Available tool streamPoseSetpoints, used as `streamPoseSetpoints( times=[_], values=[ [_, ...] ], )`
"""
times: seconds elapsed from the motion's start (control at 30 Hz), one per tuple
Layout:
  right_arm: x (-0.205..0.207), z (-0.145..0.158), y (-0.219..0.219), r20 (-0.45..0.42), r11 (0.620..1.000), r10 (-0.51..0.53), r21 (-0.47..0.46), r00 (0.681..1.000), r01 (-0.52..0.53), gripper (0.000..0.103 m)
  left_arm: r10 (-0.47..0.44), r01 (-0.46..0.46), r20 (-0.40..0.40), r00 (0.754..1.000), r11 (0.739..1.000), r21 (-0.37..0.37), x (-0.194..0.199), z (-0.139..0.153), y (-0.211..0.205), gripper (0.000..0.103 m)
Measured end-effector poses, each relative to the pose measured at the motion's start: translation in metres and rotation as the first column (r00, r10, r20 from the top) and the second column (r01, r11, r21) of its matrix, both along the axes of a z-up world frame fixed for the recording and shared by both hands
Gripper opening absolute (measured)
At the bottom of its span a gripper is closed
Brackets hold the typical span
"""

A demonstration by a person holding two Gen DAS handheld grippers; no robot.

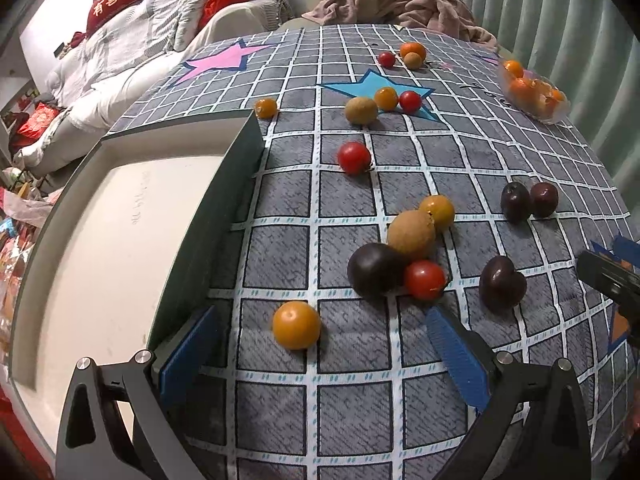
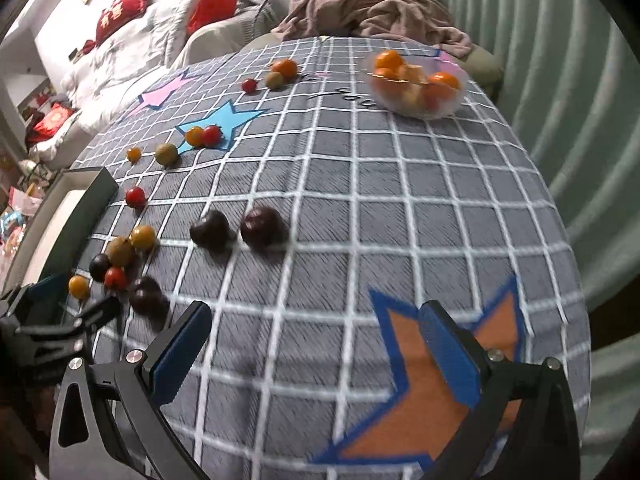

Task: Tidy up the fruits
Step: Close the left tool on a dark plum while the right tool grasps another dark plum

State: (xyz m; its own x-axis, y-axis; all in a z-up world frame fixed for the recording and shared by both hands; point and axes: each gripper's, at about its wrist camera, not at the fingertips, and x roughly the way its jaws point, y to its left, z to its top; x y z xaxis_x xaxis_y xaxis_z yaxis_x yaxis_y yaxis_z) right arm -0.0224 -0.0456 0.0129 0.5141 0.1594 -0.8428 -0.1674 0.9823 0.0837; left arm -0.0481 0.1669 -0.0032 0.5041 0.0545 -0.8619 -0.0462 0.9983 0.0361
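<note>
Small fruits lie scattered on a grey checked tablecloth [image 1: 352, 408]. In the left wrist view my left gripper [image 1: 320, 344] is open, with a yellow-orange tomato [image 1: 296, 324] between its blue pads, untouched. Just beyond lie a dark plum [image 1: 374, 274], a red tomato [image 1: 425, 279], a brown longan [image 1: 411, 234] and another plum [image 1: 502, 282]. A dark-walled tray [image 1: 120, 248] with a white floor sits at the left. In the right wrist view my right gripper [image 2: 316, 344] is open and empty over an orange star; two plums [image 2: 238, 228] lie ahead.
A clear bowl [image 2: 416, 84] with orange fruit stands at the far right of the table. More tomatoes and longans [image 1: 380, 100] lie near a blue star. A pink blanket [image 1: 400, 0] is heaped on a chair behind; a bed is at the left.
</note>
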Motion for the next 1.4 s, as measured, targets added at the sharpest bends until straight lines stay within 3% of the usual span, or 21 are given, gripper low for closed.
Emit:
streamPoseSetpoints(
  times=[0.27,0.37,0.43,0.5,0.53,0.63,0.67,0.7,0.73,0.87,1.0,1.1,1.13,1.33,1.4],
  values=[
    [0.032,-0.009,0.026,-0.013,0.996,0.084,-0.016,0.996,-0.084,0.099,-0.013,0.013,0.019,1.0,1.0,-0.002,0.004,0.0,-0.002,0.102],
    [0.034,-0.008,0.033,0.009,0.992,0.126,-0.019,0.992,-0.126,0.092,-0.026,0.026,0.036,0.999,1.0,-0.018,0.003,0.003,-0.002,0.086],
    [0.032,-0.006,0.037,0.027,0.988,0.158,-0.006,0.987,-0.157,0.078,-0.033,0.034,0.038,0.999,0.999,-0.017,0.005,0.004,-0.004,0.081],
    [0.029,-0.004,0.041,0.036,0.981,0.191,0.02,0.981,-0.192,0.061,-0.045,0.047,0.049,0.998,0.999,-0.021,0.006,0.006,-0.005,0.063],
    [0.028,-0.003,0.043,0.036,0.978,0.204,0.032,0.978,-0.205,0.05,-0.05,0.052,0.05,0.998,0.998,-0.026,0.006,0.007,-0.006,0.061],
    [0.025,-0.003,0.045,0.042,0.978,0.205,0.037,0.978,-0.206,0.044,-0.072,0.072,0.057,0.996,0.997,-0.002,0.008,0.009,-0.01,0.04],
    [0.025,-0.003,0.043,0.038,0.978,0.202,0.055,0.979,-0.203,0.037,-0.079,0.078,0.058,0.995,0.997,0.006,0.009,0.01,-0.011,0.033],
    [0.025,-0.004,0.039,0.024,0.977,0.196,0.087,0.98,-0.197,0.021,-0.087,0.087,0.058,0.995,0.996,0.004,0.009,0.01,-0.012,0.027],
    [0.025,-0.005,0.035,0.016,0.976,0.187,0.112,0.982,-0.188,0.019,-0.09,0.091,0.061,0.994,0.996,-0.001,0.009,0.011,-0.011,0.025],
    [0.022,-0.004,0.022,0.0,0.973,0.164,0.166,0.986,-0.162,0.019,-0.088,0.09,0.065,0.994,0.995,-0.029,0.006,0.012,-0.007,0.025],
    [0.021,-0.004,0.022,-0.001,0.972,0.175,0.158,0.985,-0.173,0.024,-0.086,0.088,0.067,0.994,0.996,-0.021,0.004,0.011,-0.008,0.025],
    [0.025,0.0,0.025,0.009,0.972,0.174,0.158,0.985,-0.174,0.057,-0.082,0.084,0.066,0.994,0.996,-0.028,0.004,0.011,-0.007,0.025],
    [0.026,0.0,0.028,0.015,0.973,0.178,0.144,0.984,-0.178,0.059,-0.082,0.084,0.065,0.994,0.996,-0.03,0.003,0.011,-0.007,0.025],
    [0.041,-0.003,0.048,0.026,0.971,0.219,0.093,0.975,-0.22,0.059,-0.077,0.08,0.066,0.995,0.996,-0.037,0.005,0.011,-0.006,0.025],
    [0.043,-0.004,0.056,0.032,0.969,0.237,0.067,0.971,-0.239,0.052,-0.076,0.079,0.067,0.995,0.996,-0.038,0.005,0.011,-0.006,0.025]
  ],
)
